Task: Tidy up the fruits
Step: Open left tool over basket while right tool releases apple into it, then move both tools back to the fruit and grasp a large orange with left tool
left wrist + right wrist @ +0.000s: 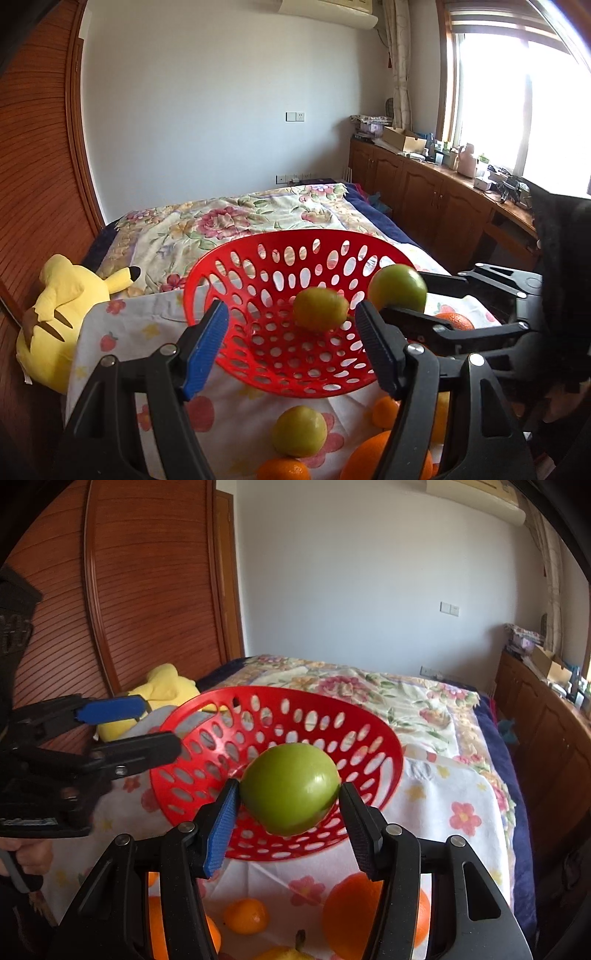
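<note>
Yellow plush toy with black-tipped ears (62, 317) lies at the bed's left edge, against the reddish-brown slatted wooden wardrobe door (33, 177). Floral-print quilt in cream, pink and green (229, 218) covers the bed (376, 218) behind it, running back to the plain white wall (221, 92). Low brown wooden cabinets (424, 192) stand along the right under a bright window (517, 92), top cluttered with boxes and small items; white air conditioner (328, 11) high on the wall.

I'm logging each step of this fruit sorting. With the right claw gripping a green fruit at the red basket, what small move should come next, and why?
Probably ease the right claw forward and open it. Its green round fruit hangs at the near rim of the red perforated plastic basket, where one green fruit already lies. The left claw is open and empty.
</note>
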Available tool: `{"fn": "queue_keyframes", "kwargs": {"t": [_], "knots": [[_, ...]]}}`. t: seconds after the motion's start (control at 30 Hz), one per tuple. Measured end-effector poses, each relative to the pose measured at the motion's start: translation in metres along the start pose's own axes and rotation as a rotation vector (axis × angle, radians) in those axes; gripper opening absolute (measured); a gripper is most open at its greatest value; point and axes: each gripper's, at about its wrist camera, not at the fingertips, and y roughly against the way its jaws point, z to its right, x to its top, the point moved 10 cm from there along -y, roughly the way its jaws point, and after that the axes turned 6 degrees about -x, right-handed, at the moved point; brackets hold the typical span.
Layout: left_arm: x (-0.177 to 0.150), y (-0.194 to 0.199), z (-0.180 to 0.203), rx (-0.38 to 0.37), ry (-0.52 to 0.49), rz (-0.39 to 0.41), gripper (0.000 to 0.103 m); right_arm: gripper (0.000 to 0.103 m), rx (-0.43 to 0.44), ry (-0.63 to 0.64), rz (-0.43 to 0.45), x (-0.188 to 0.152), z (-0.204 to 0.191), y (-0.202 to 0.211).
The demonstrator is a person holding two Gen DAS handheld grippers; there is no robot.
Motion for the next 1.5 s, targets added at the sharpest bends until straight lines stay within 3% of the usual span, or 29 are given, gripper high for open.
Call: {"fn": "queue_keyframes", "kwargs": {"t": [0.43, 0.87, 1.2, 1.5], "knots": [[-0.035, 0.020, -0.015, -0.007, 0.018, -0.004, 0.071, 0.047, 0.031, 0.002, -0.019, 0.004, -0.016, -0.011], [-0.090, 0.042, 0.004, -0.057, 0.038, -0.007, 0.073, 0.050, 0.004, -0.013, 0.042, -0.035, 0.003, 0.049], [-0.114, 0.048, 0.022, -0.072, 0.031, -0.011, 0.076, 0.063, -0.063, -0.032, 0.013, -0.077, 0.025, 0.056], [-0.125, 0.054, 0.037, -0.088, 0.039, -0.007, 0.077, 0.068, -0.064, -0.079, -0.010, -0.099, 0.039, 0.057]]}}
